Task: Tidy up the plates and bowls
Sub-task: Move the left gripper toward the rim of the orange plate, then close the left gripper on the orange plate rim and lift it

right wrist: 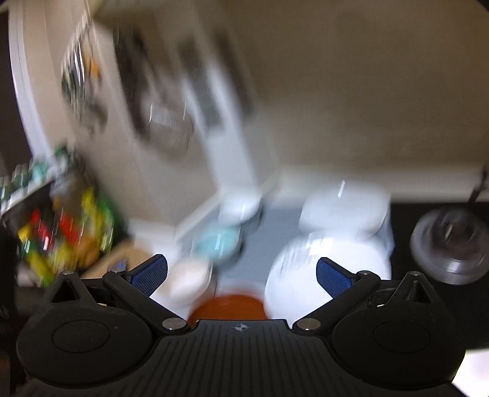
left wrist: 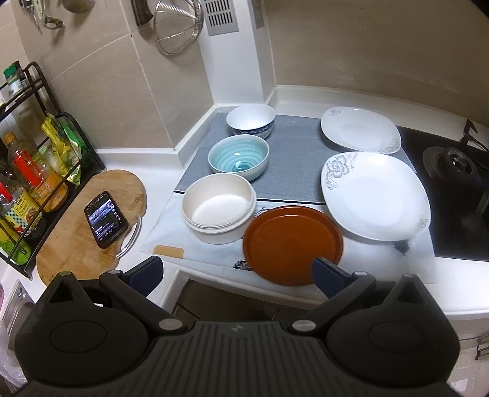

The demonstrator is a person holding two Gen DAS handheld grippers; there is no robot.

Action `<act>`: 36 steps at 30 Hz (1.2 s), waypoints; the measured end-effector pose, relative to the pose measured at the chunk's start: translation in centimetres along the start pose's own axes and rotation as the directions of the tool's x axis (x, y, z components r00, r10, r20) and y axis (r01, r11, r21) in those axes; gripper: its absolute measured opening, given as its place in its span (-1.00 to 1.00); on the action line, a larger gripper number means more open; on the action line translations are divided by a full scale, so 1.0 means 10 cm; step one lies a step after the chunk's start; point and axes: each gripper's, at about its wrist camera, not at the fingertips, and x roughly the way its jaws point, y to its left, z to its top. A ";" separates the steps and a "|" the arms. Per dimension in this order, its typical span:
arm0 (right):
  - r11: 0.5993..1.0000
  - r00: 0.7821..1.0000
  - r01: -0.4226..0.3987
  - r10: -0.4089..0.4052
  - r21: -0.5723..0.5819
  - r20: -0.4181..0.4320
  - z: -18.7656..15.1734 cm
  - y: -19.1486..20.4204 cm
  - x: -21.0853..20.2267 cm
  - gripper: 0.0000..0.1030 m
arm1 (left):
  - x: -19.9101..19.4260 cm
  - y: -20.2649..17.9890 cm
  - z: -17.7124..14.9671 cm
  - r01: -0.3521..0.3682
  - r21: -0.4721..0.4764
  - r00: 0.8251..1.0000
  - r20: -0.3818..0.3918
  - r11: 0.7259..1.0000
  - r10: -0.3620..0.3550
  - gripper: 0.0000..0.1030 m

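In the left wrist view three bowls stand in a line on a grey mat: a white bowl with a blue pattern [left wrist: 250, 120] at the back, a teal striped bowl [left wrist: 238, 157], and cream nested bowls [left wrist: 218, 210] nearest. To their right lie two white floral plates, one far [left wrist: 360, 129] and one near [left wrist: 374, 195]. A brown round plate [left wrist: 293, 244] lies in front. My left gripper [left wrist: 238, 271] is open, above the counter edge, its right finger over the brown plate's rim. The right wrist view is blurred; my right gripper [right wrist: 241, 274] is open above the brown plate [right wrist: 229, 305].
A wooden cutting board [left wrist: 88, 229] with a phone [left wrist: 105, 218] lies to the left, beside a black rack of bottles [left wrist: 33, 177]. A black stove top [left wrist: 452, 189] is at the right. A metal strainer [left wrist: 178, 26] hangs on the tiled wall. A sink [left wrist: 229, 302] sits below the counter edge.
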 end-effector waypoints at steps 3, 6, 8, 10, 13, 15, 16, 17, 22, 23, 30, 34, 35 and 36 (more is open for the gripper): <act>0.998 0.993 -0.038 0.044 0.054 -0.105 -0.07 -0.07 0.26 1.00 | 0.15 0.13 -0.02 0.016 -0.004 1.000 -0.012 1.000 -0.016 1.00; 0.997 0.988 -0.050 0.059 0.065 -0.143 -0.07 -0.07 0.44 1.00 | 0.39 0.26 -0.01 0.036 -0.030 0.998 -0.055 0.999 -0.037 1.00; 0.999 0.983 -0.027 0.031 0.026 -0.183 -0.09 -0.03 0.61 1.00 | 0.58 0.33 0.00 0.050 -0.046 0.994 -0.093 0.998 -0.055 1.00; 1.000 0.971 -0.009 0.012 0.017 -0.240 -0.12 -0.03 0.80 1.00 | 0.80 0.40 0.03 0.075 -0.062 0.989 -0.125 0.995 -0.083 1.00; 0.999 0.950 0.036 -0.026 0.026 -0.311 -0.22 -0.06 1.09 1.00 | 1.07 0.46 0.04 0.130 -0.082 0.973 -0.181 0.988 -0.143 1.00; 0.997 0.937 0.066 -0.046 0.047 -0.347 -0.30 -0.10 1.26 1.00 | 1.21 0.50 0.06 0.169 -0.089 0.963 -0.195 0.982 -0.184 1.00; 0.996 0.930 0.072 -0.045 0.060 -0.364 -0.33 -0.11 1.34 1.00 | 1.27 0.51 0.07 0.185 -0.092 0.959 -0.200 0.978 -0.200 1.00; 0.995 0.924 0.073 -0.041 0.071 -0.381 -0.37 -0.11 1.41 1.00 | 1.33 0.53 0.09 0.199 -0.100 0.955 -0.205 0.975 -0.216 1.00; 0.990 0.905 0.091 -0.038 0.107 -0.423 -0.48 -0.04 1.67 0.99 | 1.59 0.59 0.15 0.273 -0.160 0.919 -0.246 0.949 -0.306 0.99; 0.989 0.903 0.100 -0.042 0.114 -0.427 -0.49 -0.03 1.71 0.98 | 1.64 0.60 0.17 0.269 -0.164 0.918 -0.254 0.949 -0.304 0.99; 0.984 0.882 0.111 -0.034 0.137 -0.471 -0.48 -0.13 1.94 0.55 | 1.86 0.59 0.24 0.257 -0.198 0.896 -0.318 0.946 -0.310 0.85; 0.988 0.887 0.087 -0.020 0.126 -0.461 -0.46 -0.19 2.00 -0.06 | 1.92 0.52 0.26 0.259 -0.213 0.882 -0.346 0.942 -0.321 0.57; 0.989 0.891 0.091 -0.030 0.114 -0.454 -0.45 -0.20 2.01 -0.28 | 1.94 0.50 0.27 0.247 -0.206 0.885 -0.351 0.947 -0.307 0.47; 0.990 0.890 0.098 -0.044 0.096 -0.454 -0.45 -0.20 2.02 -0.55 | 1.96 0.48 0.27 0.228 -0.200 0.890 -0.355 0.953 -0.287 0.33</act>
